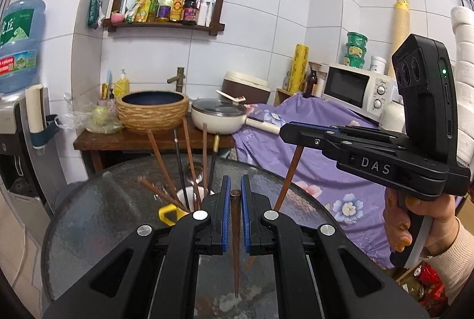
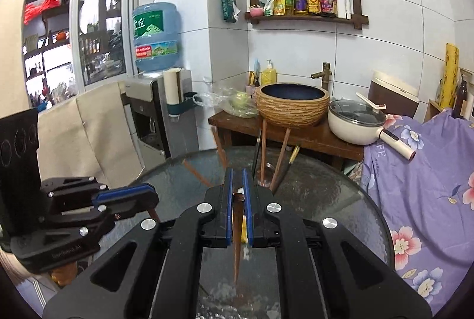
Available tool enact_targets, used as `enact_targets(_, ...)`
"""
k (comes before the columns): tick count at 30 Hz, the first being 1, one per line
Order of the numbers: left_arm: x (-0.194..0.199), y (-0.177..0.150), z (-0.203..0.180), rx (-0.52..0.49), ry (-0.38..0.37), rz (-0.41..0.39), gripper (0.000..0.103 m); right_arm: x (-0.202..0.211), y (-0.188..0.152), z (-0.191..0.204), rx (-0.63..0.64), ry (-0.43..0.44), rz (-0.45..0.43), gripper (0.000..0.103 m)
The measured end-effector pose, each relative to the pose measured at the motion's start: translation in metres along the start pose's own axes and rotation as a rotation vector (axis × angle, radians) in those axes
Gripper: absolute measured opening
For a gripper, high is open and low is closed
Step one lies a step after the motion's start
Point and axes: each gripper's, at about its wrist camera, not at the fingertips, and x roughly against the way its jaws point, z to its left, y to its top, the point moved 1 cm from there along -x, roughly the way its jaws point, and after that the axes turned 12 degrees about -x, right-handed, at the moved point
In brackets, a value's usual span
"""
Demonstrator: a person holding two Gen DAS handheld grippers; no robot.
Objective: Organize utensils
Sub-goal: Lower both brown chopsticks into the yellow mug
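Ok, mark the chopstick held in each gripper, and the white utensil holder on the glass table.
left gripper's chopstick [image 1: 236, 236], left wrist view, mid-shaft between the blue pads.
right gripper's chopstick [image 2: 237, 233], right wrist view, shaft between the blue pads.
white utensil holder [image 1: 181, 196], left wrist view, left part of its rim.

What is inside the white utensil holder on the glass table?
The white holder contains several brown chopsticks and darker utensils, standing tilted. Its bottom and their lower ends are hidden by the left gripper.

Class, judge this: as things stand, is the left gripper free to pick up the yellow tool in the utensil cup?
Probably not: the left gripper is already shut on a chopstick; the yellow tool sits among standing chopsticks.
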Motion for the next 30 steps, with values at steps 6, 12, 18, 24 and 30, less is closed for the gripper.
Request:
enact_targets(6,-0.004,0.041,0.016,-0.003,0.058,-0.060,0.007,-0.013,0.046,0.006,-0.014,-0.027,-0.042,0.007)
enact_targets(12,-0.015,0.079,0.032,-0.004,0.136,-0.130,0.007,-0.032,0.088,0.007,-0.051,-0.056,-0.091,0.007)
enact_targets(18,-0.045,0.089,0.049,0.034,0.171,-0.123,0.007,-0.061,0.100,0.005,-0.063,-0.084,-0.101,0.008)
enact_targets(24,-0.072,0.076,0.064,0.049,0.202,-0.099,0.007,-0.095,0.086,-0.007,-0.080,-0.105,-0.063,0.008)
enact_targets(30,-0.082,0.073,0.073,0.079,0.194,-0.098,0.007,-0.113,0.077,-0.017,-0.085,-0.119,-0.041,0.008)
